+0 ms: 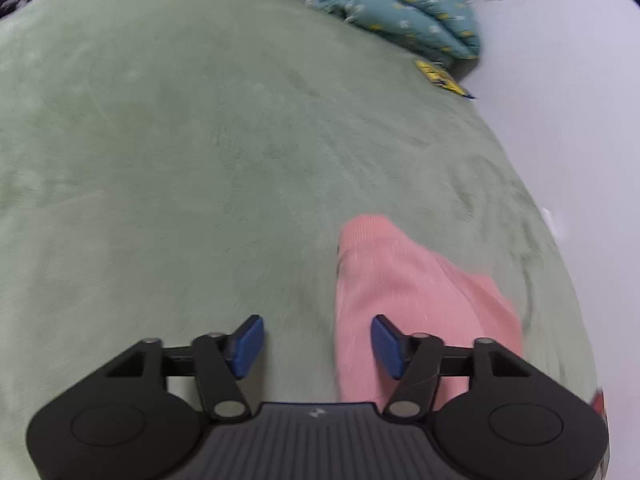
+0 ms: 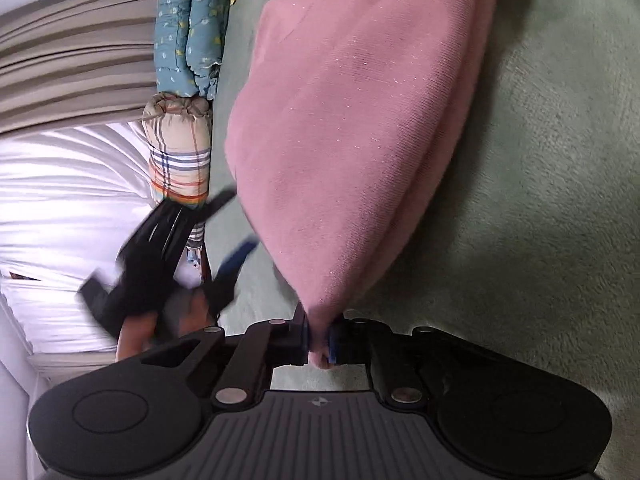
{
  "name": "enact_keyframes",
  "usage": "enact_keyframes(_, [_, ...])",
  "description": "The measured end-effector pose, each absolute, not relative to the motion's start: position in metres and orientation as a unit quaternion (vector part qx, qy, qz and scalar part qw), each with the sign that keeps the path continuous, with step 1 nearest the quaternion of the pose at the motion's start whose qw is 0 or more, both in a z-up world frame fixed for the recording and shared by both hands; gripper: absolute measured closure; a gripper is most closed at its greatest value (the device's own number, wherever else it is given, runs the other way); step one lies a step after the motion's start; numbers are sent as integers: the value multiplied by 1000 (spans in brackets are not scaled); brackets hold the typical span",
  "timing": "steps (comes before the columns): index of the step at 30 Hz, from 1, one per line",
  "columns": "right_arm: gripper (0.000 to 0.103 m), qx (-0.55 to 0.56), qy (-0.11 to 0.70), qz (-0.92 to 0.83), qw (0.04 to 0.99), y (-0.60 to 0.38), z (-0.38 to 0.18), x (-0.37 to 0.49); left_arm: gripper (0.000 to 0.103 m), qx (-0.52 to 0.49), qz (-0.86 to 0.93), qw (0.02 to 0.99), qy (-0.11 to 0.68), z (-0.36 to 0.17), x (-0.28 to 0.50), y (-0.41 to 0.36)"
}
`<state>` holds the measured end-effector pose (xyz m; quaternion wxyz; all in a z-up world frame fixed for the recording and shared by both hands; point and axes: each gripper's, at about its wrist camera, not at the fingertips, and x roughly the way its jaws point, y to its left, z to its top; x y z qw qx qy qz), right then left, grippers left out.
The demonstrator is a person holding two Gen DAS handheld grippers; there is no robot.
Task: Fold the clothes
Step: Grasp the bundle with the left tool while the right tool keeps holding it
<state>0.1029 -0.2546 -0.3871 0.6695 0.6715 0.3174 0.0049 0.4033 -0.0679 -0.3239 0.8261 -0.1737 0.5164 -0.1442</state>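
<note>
**Operator:** I'm over a bed under a pale green fleece cover, with a folded teal quilt and a plaid one stacked at its far end and curtains behind.

**Observer:** Start at the jaws. What have you got?

**Operator:** On my right gripper the jaws are pinched together on a bunched corner of the pink garment. The cloth fans out wide from that pinch and lies doubled, one layer over another, across the bed cover. My left gripper has its jaws standing well apart, with nothing between them. It hovers above the cover, with one fingertip over the edge of the same pink cloth.

**Observer:** How do you expect it to handle?

**Operator:** I'd judge it soft and light. It's a fine knit with a ribbed cuff, so it will drape and sag from any single hold. It has no stiffness to carry a crease by itself. The fleece under it probably grips a little, so dragging could skew the layers.

**Observer:** Where would you hold it?

**Operator:** At corners or along the ribbed hem, where the cloth is thicker, and with both layers in the pinch. I can't tell from here how far the folding has got.
</note>
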Motion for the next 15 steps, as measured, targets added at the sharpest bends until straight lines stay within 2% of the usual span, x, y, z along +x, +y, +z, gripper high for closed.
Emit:
enact_keyframes(1, [95, 679, 317, 8, 663, -255, -389, 102, 92, -192, -148, 817, 523, -328, 411, -68])
enact_keyframes(2, [95, 686, 317, 10, 656, -255, -392, 101, 95, -219, -154, 805, 530, -334, 421, -67])
enact_keyframes(6, [95, 713, 314, 21, 627, -255, -401, 96, 96, -266, -178, 769, 554, -350, 445, -59])
enact_keyframes(9, [95, 732, 312, 29, 605, -255, -408, 92, 95, -320, -198, 750, 544, -352, 448, -36])
enact_keyframes(11, [95, 745, 311, 34, 589, -255, -413, 90, 87, -377, -205, 739, 519, -352, 442, -11])
enact_keyframes(13, [94, 757, 309, 40, 574, -255, -417, 87, 61, -425, -213, 726, 497, -358, 433, 12])
enact_keyframes(15, [94, 759, 308, 47, 571, -255, -420, 88, 52, -439, -225, 715, 495, -363, 428, 20])
